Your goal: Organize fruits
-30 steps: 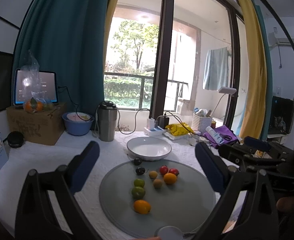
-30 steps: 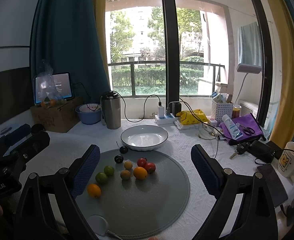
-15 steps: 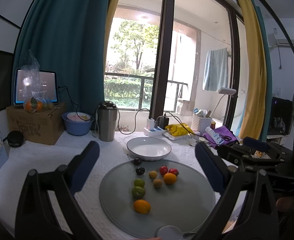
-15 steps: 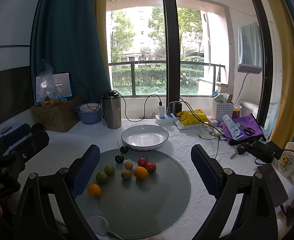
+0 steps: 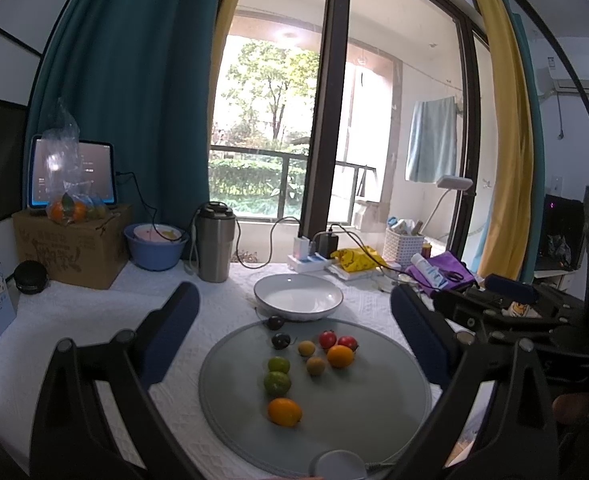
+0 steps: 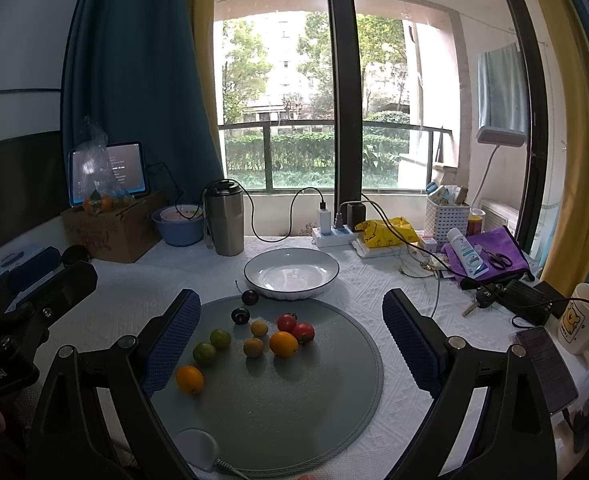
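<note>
Several small fruits lie on a round grey mat point(image 6: 294, 392): two orange ones point(image 6: 283, 343) point(image 6: 189, 379), two green limes point(image 6: 205, 353), two red cherry tomatoes point(image 6: 303, 332), two yellowish ones point(image 6: 253, 347) and two dark cherries point(image 6: 240, 315). An empty white bowl point(image 6: 291, 273) stands just behind the mat. My left gripper point(image 5: 294, 334) is open and empty above the mat's near side. My right gripper point(image 6: 290, 330) is open and empty, hovering over the fruits. The bowl also shows in the left wrist view point(image 5: 298, 297).
A steel tumbler point(image 6: 225, 218), a blue bowl point(image 6: 178, 224) and a cardboard box with a tablet point(image 6: 110, 232) stand at the back left. A power strip point(image 6: 334, 234), purple pouch point(image 6: 490, 256), keys and a mug point(image 6: 584, 324) are on the right.
</note>
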Tool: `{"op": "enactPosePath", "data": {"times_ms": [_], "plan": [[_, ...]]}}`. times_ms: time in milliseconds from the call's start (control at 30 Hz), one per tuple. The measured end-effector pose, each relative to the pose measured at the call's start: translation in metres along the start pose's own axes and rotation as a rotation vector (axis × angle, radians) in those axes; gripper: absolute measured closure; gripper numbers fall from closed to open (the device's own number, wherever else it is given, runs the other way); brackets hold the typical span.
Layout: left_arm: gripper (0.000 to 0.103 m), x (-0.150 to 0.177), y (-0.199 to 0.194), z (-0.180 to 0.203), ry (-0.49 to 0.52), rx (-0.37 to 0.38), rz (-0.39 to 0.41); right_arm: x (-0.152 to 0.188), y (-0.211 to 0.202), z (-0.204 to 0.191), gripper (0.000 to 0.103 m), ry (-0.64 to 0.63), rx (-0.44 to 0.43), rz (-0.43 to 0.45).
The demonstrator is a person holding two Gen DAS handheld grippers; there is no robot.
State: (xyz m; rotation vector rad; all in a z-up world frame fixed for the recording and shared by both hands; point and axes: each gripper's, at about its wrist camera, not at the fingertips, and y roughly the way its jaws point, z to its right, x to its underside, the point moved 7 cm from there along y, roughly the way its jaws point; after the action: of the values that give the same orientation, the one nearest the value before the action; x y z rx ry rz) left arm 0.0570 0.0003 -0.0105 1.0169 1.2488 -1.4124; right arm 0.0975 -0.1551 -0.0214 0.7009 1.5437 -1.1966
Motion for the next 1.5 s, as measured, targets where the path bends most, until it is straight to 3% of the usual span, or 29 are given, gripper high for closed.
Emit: {"op": "enactPosePath", "data": {"times_ms": [500,800,1433,1500], "plan": [[0.006,0.005,-0.001,0.0,-0.011,-0.002,-0.007,0.007,0.005,-0.004,0.009,-0.005,-0.001,-0.018],[0.006,0.021,0.015,-0.001,-0.015,-0.002,-0.055,0.015,0.021,0.002,0.009,0.001,-0.002,-0.062],[0.007,0.095,0.084,-0.01,-0.018,0.005,-0.357,0.066,0.09,0.017,0.009,0.052,-0.025,-0.269],[0.013,0.105,0.09,-0.01,-0.017,0.011,-0.399,0.07,0.098,0.017,0.009,0.06,-0.039,-0.292]]}}
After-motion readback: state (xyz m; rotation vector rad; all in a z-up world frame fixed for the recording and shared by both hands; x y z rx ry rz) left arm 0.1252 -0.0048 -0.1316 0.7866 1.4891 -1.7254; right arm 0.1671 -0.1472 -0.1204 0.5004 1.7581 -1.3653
